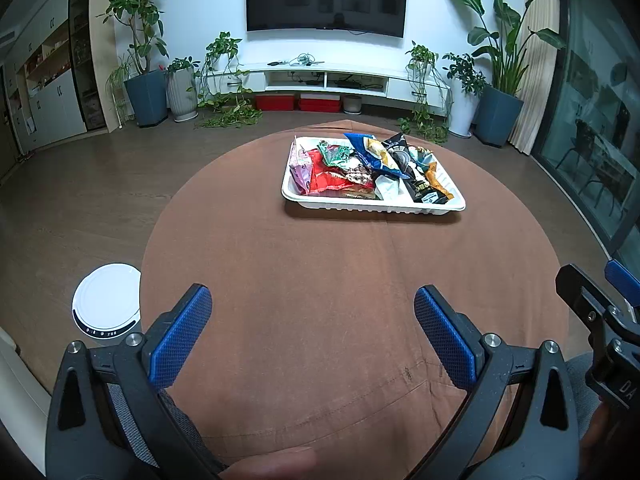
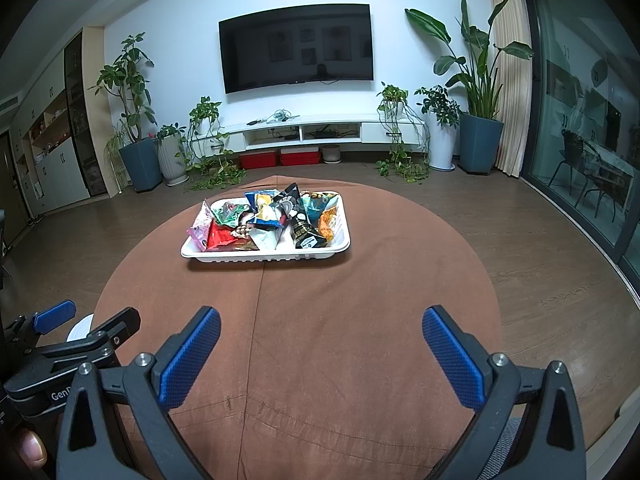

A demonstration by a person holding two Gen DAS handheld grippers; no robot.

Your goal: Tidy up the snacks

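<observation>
A: Start at the tools. Where do they stand?

B: The left gripper (image 1: pixel 313 312) hangs low over the near edge of the table, its 2 blue textured pads spread wide with nothing between them. The right gripper (image 2: pixel 321 334) is the same, jaws apart and empty, just beside the left one.

A: And the snacks?

B: All of them appear to sit in the white ribbed plastic tray (image 1: pixel 372 205) toward the far side of the brown cloth-covered round table (image 1: pixel 304 264), well apart from both grippers. A pink packet (image 1: pixel 301 168), a red packet (image 1: pixel 326 178), a blue bag (image 1: pixel 370 152) and a black-and-gold bag (image 1: pixel 420 184) lie heaped and overlapping.

A: How would you do the next move well?

B: I'd judge the sorting looks done or not yet begun; I can't tell which. If reaching in, take a top packet by a free edge, pinching the crimped seam, so the pile doesn't shift.

A: Any writing?

B: Only "GenD" on the left gripper body and "DA" on the right one, both cut off. The packet labels are too small to read.
</observation>
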